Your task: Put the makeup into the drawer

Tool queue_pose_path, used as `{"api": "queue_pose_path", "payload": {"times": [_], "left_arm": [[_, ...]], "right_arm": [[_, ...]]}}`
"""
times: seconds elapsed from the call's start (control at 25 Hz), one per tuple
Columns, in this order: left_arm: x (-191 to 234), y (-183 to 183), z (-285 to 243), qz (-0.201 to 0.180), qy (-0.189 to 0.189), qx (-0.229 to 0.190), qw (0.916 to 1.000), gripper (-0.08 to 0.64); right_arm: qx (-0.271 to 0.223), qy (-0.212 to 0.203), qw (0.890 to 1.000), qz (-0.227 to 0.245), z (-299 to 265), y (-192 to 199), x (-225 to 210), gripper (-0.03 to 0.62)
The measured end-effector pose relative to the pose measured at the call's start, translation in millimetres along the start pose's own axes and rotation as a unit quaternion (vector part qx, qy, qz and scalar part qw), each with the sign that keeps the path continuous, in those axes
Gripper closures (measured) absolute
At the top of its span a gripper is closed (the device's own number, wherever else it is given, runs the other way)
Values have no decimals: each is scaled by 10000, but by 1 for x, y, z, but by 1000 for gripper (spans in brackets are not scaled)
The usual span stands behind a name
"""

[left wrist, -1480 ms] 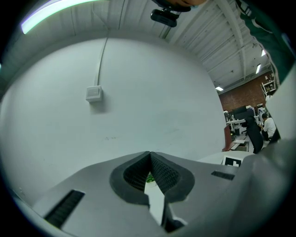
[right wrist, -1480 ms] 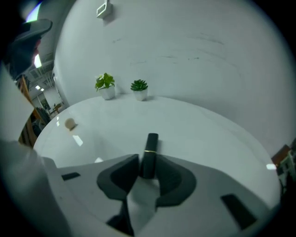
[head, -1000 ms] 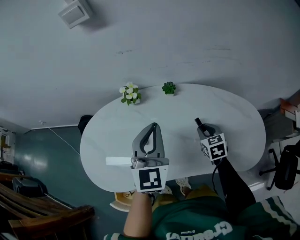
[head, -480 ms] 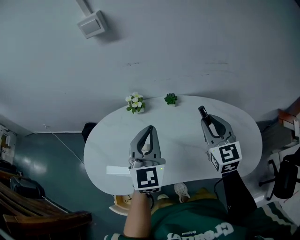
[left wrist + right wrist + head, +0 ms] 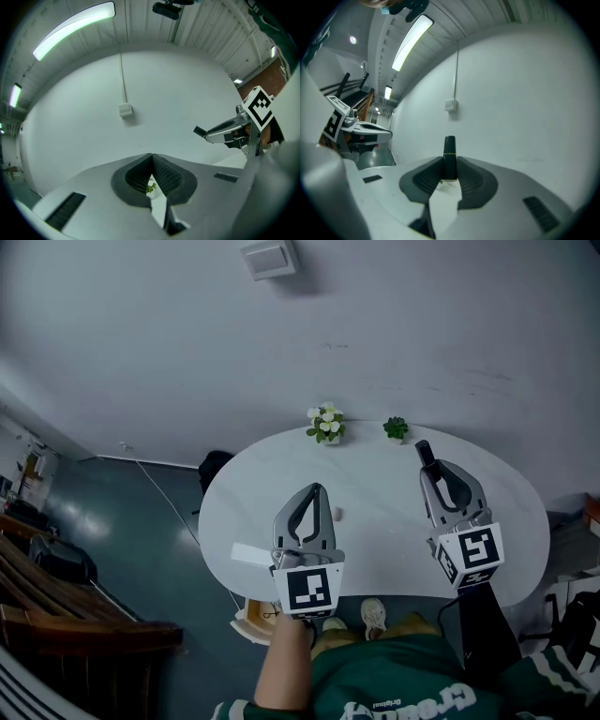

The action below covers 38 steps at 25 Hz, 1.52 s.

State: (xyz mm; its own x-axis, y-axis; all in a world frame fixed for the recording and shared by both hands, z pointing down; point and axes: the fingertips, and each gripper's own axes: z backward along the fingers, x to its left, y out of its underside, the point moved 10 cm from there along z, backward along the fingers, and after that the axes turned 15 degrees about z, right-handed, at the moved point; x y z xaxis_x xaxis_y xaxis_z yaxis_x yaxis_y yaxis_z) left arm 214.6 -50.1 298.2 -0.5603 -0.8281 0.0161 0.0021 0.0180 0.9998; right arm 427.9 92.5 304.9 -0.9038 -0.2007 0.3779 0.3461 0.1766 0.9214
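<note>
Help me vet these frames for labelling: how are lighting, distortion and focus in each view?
Head view: dim, bluish, even light; the white oval table is sharp, and the frame bends towards its edges. Left gripper view: heavy fisheye, black corners, a glaring curved ceiling strip light. Right gripper view: the same fisheye, a bright long fluorescent ceiling lamp, and the slim black gold-banded tube is sharp.

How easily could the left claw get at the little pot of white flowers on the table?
Probably easily, yes: the left gripper points toward the flower pot, only bare table lies between them, and its shut jaws hold nothing. It would need to open first.
</note>
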Motion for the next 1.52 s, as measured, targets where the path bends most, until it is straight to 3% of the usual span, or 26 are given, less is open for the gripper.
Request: {"api": "queue_pose_path", "payload": {"times": [0.28,0.52,0.72,0.92,1.08,1.24,1.52], "left_arm": [[71,9,70,-230,-1194,163,9925,561],[131,18,141,-266,-2219,339,9741,561],[178,20,208,-242,-2741,389,9606,561],[217,19,263,-385,-2936,396,9543,561],[235,24,289,-421,-2960,453,9532,561],[246,39,309,-344,-2993,475,9524,561],[249,71,336,-147,-2879,619,9555,561]], "right_arm": [[-333,-1246,9917,-5,-53,-19,90,491],[-555,-2300,9716,8,-92,-41,182,491],[-705,-2915,9540,6,-100,-69,266,491],[-920,-3404,9357,141,-99,-103,341,491],[-861,-3568,9299,223,-96,-108,379,491],[-545,-3942,9169,311,-91,-88,417,491],[248,-4782,8749,726,-69,-28,485,491]]}}
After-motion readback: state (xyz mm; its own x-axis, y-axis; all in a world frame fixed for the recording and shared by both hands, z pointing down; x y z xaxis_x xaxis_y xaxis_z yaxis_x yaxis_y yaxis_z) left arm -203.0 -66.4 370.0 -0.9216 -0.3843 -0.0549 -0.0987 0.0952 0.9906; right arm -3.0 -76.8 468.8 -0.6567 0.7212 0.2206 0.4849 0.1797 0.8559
